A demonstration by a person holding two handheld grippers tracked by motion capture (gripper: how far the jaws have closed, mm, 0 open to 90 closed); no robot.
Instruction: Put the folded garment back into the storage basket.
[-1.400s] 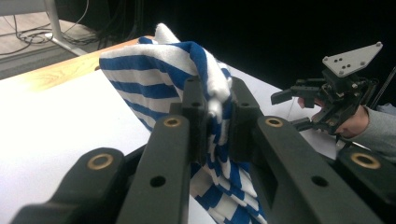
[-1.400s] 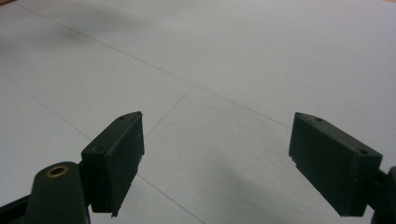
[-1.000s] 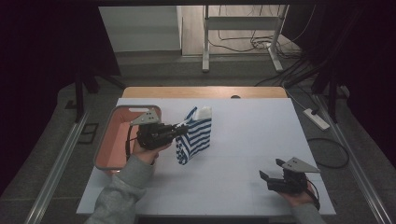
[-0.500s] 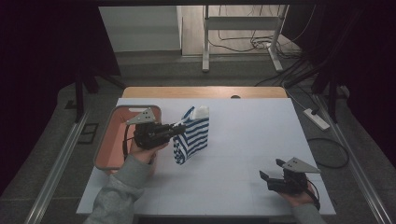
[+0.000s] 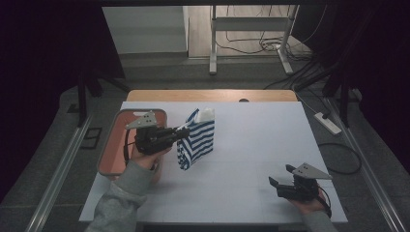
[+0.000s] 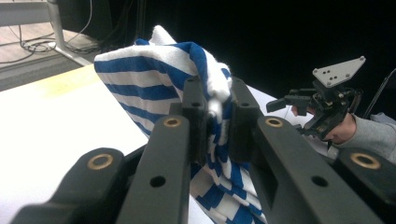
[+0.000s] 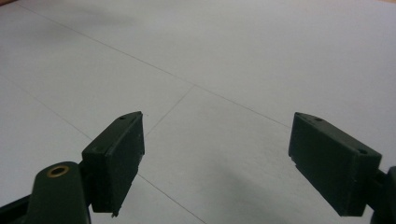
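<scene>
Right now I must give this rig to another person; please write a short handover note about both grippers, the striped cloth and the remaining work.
Left gripper: shut on the blue-and-white striped cloth, pinching its edge and holding it up from the white table.
Right gripper: open, low over the table's near right part, holding nothing.
Orange-pink tray: on the table's left edge, under the left hand.
Done: cloth gripped and lifted.
Left: probably take a second edge with the right gripper, then spread or fold the cloth.

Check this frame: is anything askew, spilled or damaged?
Nothing spilled or damaged. The striped cloth stands bunched and leaning beside the tray, because the left gripper pinches its edge and holds it up. The right gripper is open over bare table.
</scene>
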